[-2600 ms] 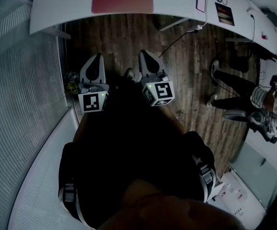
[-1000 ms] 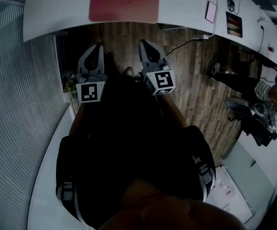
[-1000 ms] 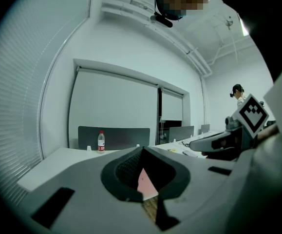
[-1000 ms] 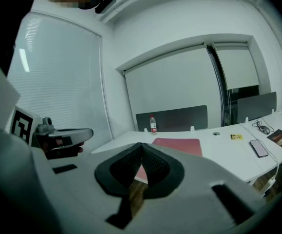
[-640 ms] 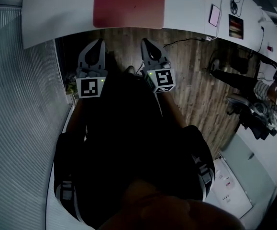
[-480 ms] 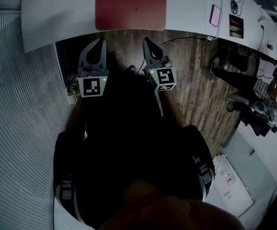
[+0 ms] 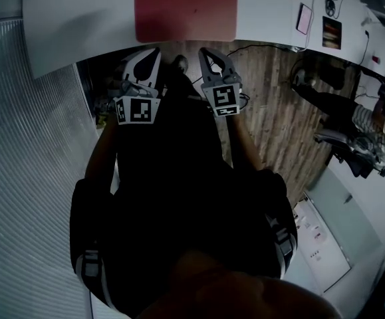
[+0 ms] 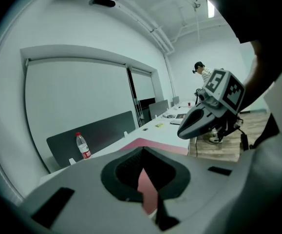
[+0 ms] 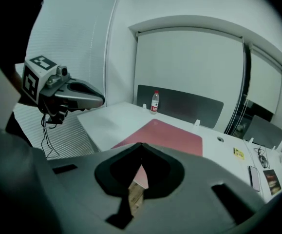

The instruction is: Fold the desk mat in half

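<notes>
Heads up, the head view is mostly blocked: the person's dark torso and sleeves fill the middle and bottom, and it's dim down there. The red desk mat lies flat and unfolded on the white desk. Its far edge is cut off by the top of that frame, and its near edge runs right along the desk's front edge.

The left gripper and right gripper sit side by side just short of that front edge, over the wood floor, pointing at the mat without touching it. Both pairs of jaws are pressed together with nothing pinched. In each gripper view the gripper's own body hides the mat's near edge, and only a sliver of pink shows through the cutout.

Room-wise, there's bare desk left of the mat. On its right lie a phone and small bits too tiny to name. A water bottle stands past the mat's far edge, against a dark divider panel. Another person sits well off to the right.
</notes>
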Action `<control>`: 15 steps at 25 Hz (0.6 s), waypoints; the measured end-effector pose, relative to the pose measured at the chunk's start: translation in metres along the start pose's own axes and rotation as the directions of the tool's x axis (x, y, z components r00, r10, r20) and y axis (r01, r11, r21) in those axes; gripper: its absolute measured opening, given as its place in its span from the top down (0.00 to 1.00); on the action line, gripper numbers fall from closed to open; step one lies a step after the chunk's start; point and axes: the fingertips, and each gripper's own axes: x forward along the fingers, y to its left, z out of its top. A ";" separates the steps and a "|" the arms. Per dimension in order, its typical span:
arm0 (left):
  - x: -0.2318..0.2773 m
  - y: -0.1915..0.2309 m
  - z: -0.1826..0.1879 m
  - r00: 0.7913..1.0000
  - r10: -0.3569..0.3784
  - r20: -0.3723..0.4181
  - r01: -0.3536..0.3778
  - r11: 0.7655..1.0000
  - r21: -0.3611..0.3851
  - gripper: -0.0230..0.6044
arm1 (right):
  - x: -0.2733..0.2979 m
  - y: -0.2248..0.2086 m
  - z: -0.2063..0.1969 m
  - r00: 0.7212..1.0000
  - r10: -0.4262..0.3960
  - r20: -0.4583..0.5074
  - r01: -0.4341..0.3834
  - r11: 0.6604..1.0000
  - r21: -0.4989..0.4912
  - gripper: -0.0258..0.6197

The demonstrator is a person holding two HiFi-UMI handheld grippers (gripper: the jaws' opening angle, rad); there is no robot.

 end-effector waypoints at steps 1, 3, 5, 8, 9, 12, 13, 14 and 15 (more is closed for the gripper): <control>0.005 -0.002 -0.005 1.000 -0.016 -0.020 0.016 1.000 0.007 0.96 | 0.004 0.000 -0.003 1.000 0.007 -0.009 -0.007 1.000 -0.004 0.96; 0.015 -0.010 -0.017 0.996 -0.058 -0.071 0.061 0.998 0.028 0.96 | 0.010 -0.001 -0.009 0.999 0.020 -0.026 -0.020 1.000 -0.017 0.96; 0.025 -0.022 -0.028 0.984 -0.125 -0.129 0.133 0.989 0.060 0.96 | 0.016 -0.003 -0.015 0.999 0.030 -0.044 -0.032 0.999 -0.041 0.96; 0.039 -0.039 -0.047 0.955 -0.205 -0.215 0.230 0.968 0.099 0.96 | 0.025 -0.010 -0.029 0.995 0.042 -0.087 -0.049 0.995 -0.090 0.96; 0.044 -0.043 -0.053 0.949 -0.211 -0.235 0.241 0.964 0.109 0.96 | 0.028 -0.013 -0.035 0.993 0.048 -0.105 -0.059 0.993 -0.107 0.96; 0.058 -0.053 -0.067 0.932 -0.228 -0.281 0.272 0.954 0.128 0.95 | 0.038 -0.018 -0.053 0.985 0.073 -0.157 -0.097 0.983 -0.156 0.96; 0.063 -0.057 -0.073 0.923 -0.242 -0.298 0.289 0.949 0.124 0.95 | 0.042 -0.019 -0.059 0.981 0.082 -0.174 -0.112 0.979 -0.172 0.96; 0.067 -0.060 -0.078 0.913 -0.255 -0.318 0.305 0.945 0.120 0.95 | 0.045 -0.020 -0.064 0.978 0.091 -0.189 -0.127 0.974 -0.189 0.96; 0.071 -0.063 -0.084 0.904 -0.262 -0.338 0.317 0.941 0.118 0.95 | 0.048 -0.022 -0.070 0.974 0.100 -0.203 -0.142 0.968 -0.206 0.96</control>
